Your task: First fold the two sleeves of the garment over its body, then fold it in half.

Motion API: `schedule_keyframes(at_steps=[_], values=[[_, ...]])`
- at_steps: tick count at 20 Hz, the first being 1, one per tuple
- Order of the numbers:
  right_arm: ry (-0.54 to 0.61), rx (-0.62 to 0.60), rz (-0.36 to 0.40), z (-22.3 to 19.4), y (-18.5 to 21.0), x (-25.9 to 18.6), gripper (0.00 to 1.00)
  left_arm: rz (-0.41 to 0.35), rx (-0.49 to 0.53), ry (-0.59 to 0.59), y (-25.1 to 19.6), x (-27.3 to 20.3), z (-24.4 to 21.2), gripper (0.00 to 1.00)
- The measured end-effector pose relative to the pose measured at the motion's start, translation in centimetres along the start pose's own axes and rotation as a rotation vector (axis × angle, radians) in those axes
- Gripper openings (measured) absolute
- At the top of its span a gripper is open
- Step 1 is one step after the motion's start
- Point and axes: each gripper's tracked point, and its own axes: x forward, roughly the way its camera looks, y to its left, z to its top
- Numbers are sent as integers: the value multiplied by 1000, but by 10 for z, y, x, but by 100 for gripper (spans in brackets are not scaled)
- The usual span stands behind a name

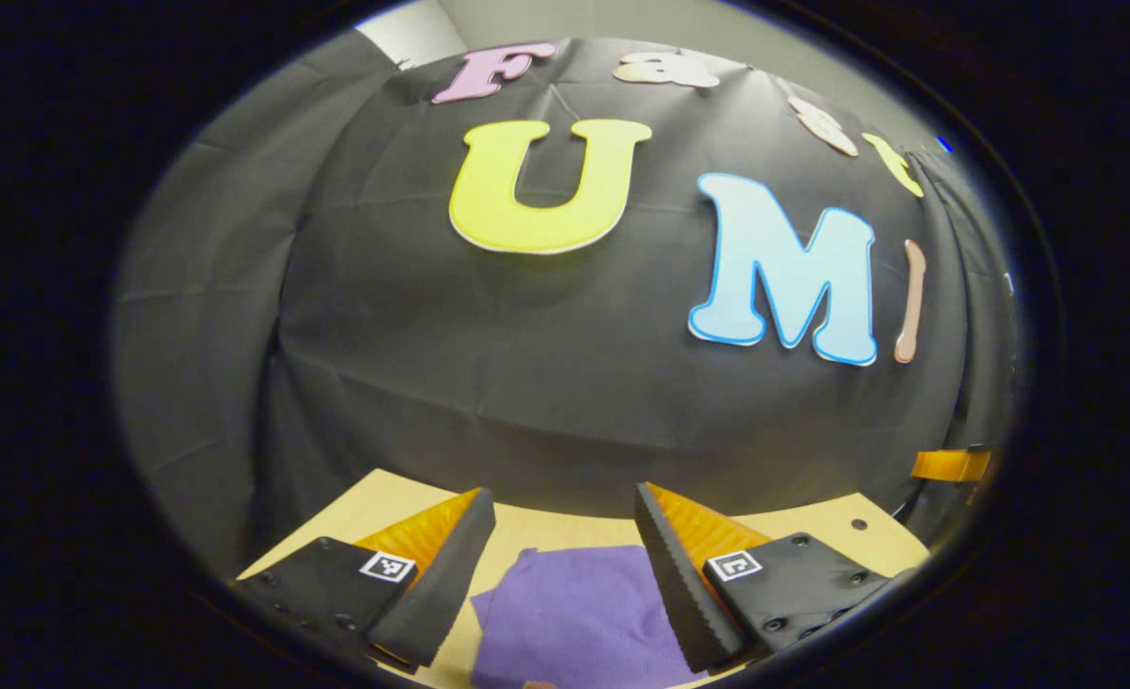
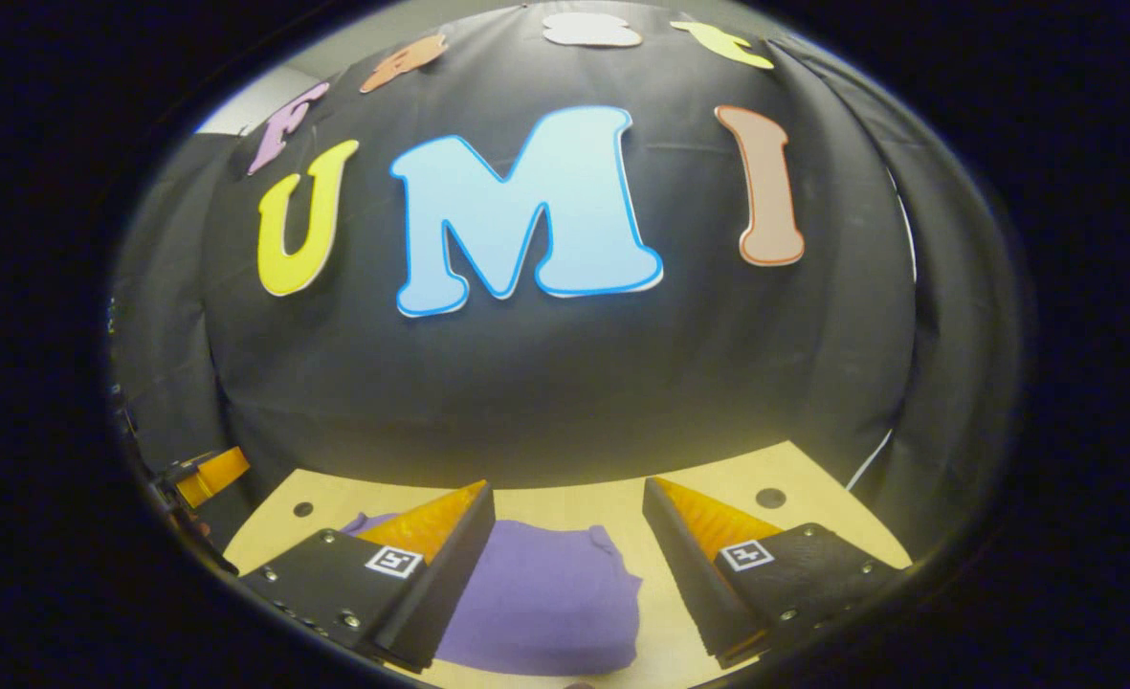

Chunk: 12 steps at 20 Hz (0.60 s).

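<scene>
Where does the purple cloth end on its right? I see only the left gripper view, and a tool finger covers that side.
Observer: In the right gripper view the purple garment ends in a fairly straight right edge, with bare wooden table beyond it.
Operator: Is the other tool holding it?
Observer: No. The right tool stands open, fingers apart, clamping nothing.
Operator: Any sleeve sticking out there?
Observer: None along that right edge; the cloth looks like a compact bundle.
</scene>
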Motion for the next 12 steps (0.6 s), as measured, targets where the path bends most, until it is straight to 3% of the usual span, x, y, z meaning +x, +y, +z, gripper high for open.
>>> schedule_keyframes(at_steps=[2,3,4,5,9,12], values=[[-43,-58,1,8,3,-28,93,-2,6,-18,-11,-23,8,93],[-61,-82,6,11,5,-42,97,-2,9,-26,-16,-34,11,93],[-78,-100,16,13,6,-53,93,-4,14,-30,-22,-46,14,92],[-94,-114,28,15,8,-65,97,-5,21,-38,-28,-58,16,92],[-141,-163,67,16,6,-108,93,3,20,-70,-53,-107,26,92],[-174,-186,94,14,6,-139,97,27,12,-104,-63,-147,32,92]])
